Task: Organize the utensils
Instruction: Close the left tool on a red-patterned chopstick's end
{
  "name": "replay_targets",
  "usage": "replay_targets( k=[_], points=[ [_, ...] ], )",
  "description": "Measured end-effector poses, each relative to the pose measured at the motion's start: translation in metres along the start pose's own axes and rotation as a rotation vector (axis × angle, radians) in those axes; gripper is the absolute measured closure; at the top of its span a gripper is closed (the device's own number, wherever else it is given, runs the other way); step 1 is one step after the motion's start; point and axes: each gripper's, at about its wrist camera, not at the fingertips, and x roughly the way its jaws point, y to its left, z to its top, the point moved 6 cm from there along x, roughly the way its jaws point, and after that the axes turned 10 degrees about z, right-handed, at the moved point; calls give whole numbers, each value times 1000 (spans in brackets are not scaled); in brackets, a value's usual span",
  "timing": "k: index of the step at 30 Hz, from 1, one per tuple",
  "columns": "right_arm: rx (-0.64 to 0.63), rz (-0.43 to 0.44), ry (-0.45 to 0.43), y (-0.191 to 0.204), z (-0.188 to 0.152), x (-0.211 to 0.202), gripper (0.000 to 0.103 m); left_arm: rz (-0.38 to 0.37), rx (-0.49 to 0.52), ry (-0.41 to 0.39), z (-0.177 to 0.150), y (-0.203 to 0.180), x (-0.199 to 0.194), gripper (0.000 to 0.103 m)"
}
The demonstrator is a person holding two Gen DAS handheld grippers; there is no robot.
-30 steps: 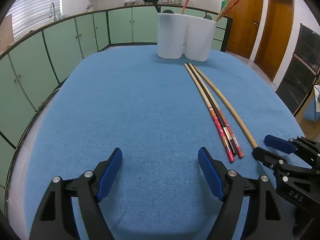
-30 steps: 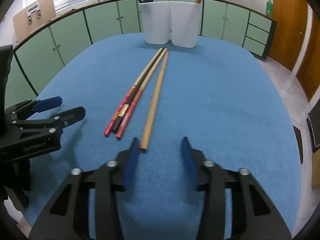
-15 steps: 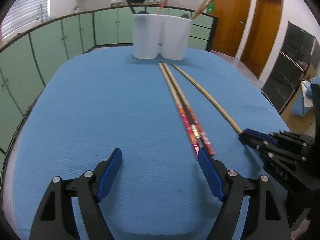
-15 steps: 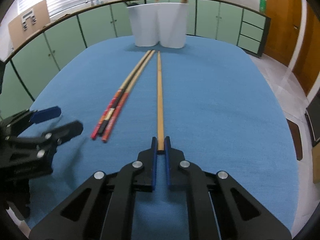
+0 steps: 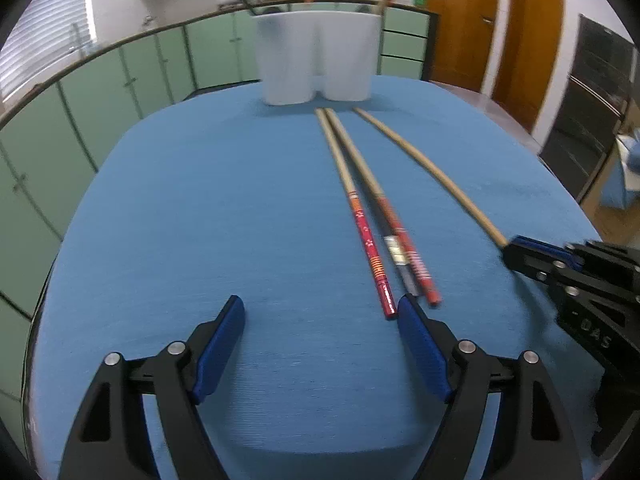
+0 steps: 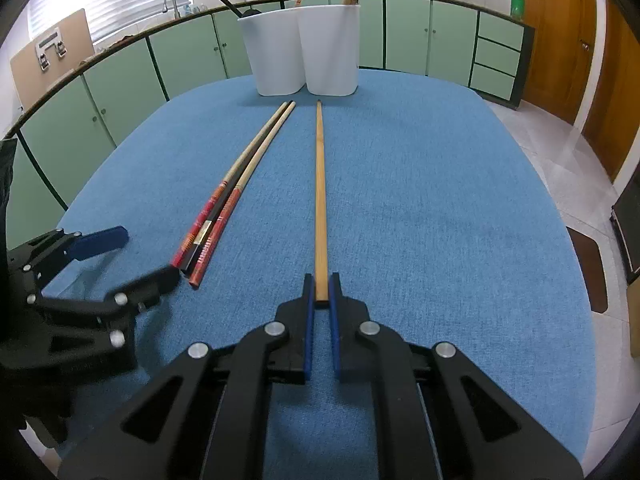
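Note:
My right gripper [image 6: 321,286] is shut on the near end of a plain wooden chopstick [image 6: 320,200], which lies along the blue tablecloth [image 6: 440,200] toward two white holder cups [image 6: 304,66]. The same stick [image 5: 424,164] and right gripper [image 5: 516,248] show in the left wrist view. A bundle of red-ended chopsticks [image 6: 224,204] lies left of it. My left gripper [image 5: 320,320] is open and empty, its right finger [image 5: 420,344] close to the red ends [image 5: 376,264]. It also shows in the right wrist view [image 6: 132,256].
The white cups [image 5: 316,64] stand at the table's far edge and hold several chopsticks and a dark utensil. Green cabinets ring the room; wooden doors stand at the right. The table edge drops off on both sides.
My right gripper closed on the end of the plain chopstick and stays shut on it. My left gripper moved right, toward the red ends of the bundle, and stays open.

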Motion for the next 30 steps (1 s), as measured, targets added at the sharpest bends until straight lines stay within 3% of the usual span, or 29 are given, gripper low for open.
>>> replay_targets(
  k=[11, 16, 21, 23, 30],
  points=[
    [-1, 1, 3, 0, 0, 0, 96, 12, -11, 0, 1, 7, 2, 29],
    [-3, 3, 4, -1, 1, 1, 96, -9, 6, -16, 2, -1, -1, 51],
    [-6, 0, 3, -1, 1, 0, 96, -41, 35, -29, 3, -13, -3, 88],
    [-4, 4, 1, -2, 0, 0, 96, -46, 41, -31, 4, -16, -4, 96],
    [-1, 21, -16, -2, 1, -4, 97, -55, 9, -46, 7, -11, -9, 97]
  ],
)
